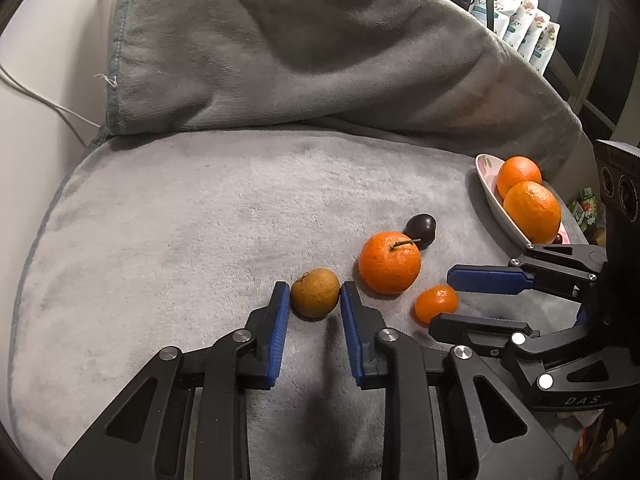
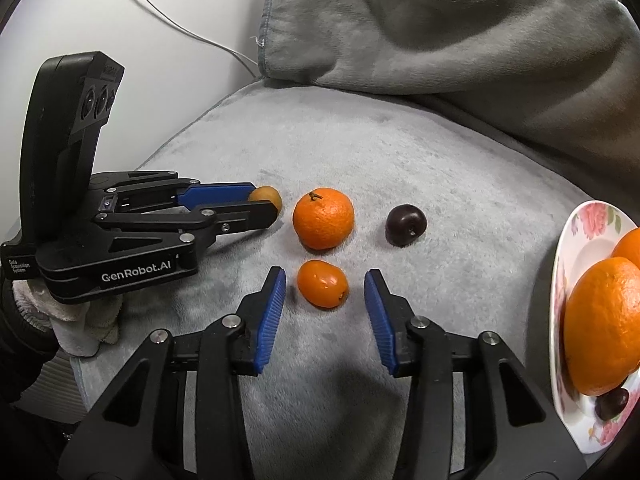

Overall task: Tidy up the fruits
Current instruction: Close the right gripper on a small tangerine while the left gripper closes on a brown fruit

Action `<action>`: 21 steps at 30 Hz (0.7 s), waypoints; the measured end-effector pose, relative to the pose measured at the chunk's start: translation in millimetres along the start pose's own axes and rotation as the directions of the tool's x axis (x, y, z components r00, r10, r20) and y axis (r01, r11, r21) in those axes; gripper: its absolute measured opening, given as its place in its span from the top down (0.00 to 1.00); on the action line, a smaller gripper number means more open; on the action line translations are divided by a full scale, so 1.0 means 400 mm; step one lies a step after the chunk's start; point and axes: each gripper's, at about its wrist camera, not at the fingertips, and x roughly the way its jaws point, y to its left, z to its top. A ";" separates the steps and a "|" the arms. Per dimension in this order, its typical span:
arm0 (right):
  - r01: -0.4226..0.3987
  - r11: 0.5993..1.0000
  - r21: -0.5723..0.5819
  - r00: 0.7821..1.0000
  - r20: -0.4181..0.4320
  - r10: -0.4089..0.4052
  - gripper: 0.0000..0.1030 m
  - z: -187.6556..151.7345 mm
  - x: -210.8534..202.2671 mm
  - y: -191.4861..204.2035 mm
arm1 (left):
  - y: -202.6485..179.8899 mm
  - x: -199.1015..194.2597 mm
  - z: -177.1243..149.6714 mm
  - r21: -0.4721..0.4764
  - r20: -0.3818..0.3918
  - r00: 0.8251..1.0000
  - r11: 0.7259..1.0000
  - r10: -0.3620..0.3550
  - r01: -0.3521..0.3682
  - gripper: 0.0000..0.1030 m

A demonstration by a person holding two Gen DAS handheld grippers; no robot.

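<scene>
On the grey blanket lie a small brown fruit (image 1: 315,292) (image 2: 265,197), a stemmed orange (image 1: 389,262) (image 2: 323,218), a small kumquat-like orange fruit (image 1: 436,303) (image 2: 322,283) and a dark plum (image 1: 421,229) (image 2: 405,225). My left gripper (image 1: 314,294) (image 2: 264,206) has its blue pads on both sides of the brown fruit, which rests on the blanket. My right gripper (image 2: 325,280) (image 1: 444,296) is open, with the small orange fruit between its fingertips. A floral plate (image 2: 568,280) (image 1: 486,178) at the right holds two oranges (image 1: 532,210) (image 2: 602,326) and a dark plum (image 2: 612,403).
A grey cushion (image 1: 300,52) under the blanket rises behind the fruit. A white cable (image 2: 192,36) runs along the white wall at the left. Packets (image 1: 524,28) stand by a window at the back right. The blanket's edge drops off at the left.
</scene>
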 end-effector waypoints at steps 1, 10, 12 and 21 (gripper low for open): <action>0.001 1.000 -0.003 1.000 -0.001 -0.001 0.62 0.001 0.002 0.002 | 0.000 0.000 0.000 0.000 0.000 1.000 1.000 0.000 0.000 0.76; 0.008 1.000 -0.015 1.000 -0.009 -0.009 0.73 0.001 0.007 0.012 | -0.001 -0.004 -0.002 -0.002 0.006 1.000 1.000 0.004 -0.004 0.76; 0.007 1.000 -0.012 1.000 -0.006 -0.007 0.73 0.001 0.006 0.010 | 0.002 -0.008 -0.002 -0.005 0.008 1.000 1.000 0.005 -0.005 0.76; 0.007 1.000 -0.005 1.000 0.022 -0.007 0.74 -0.005 -0.025 0.010 | 0.004 -0.034 -0.004 -0.016 0.030 0.999 1.000 0.011 -0.011 0.77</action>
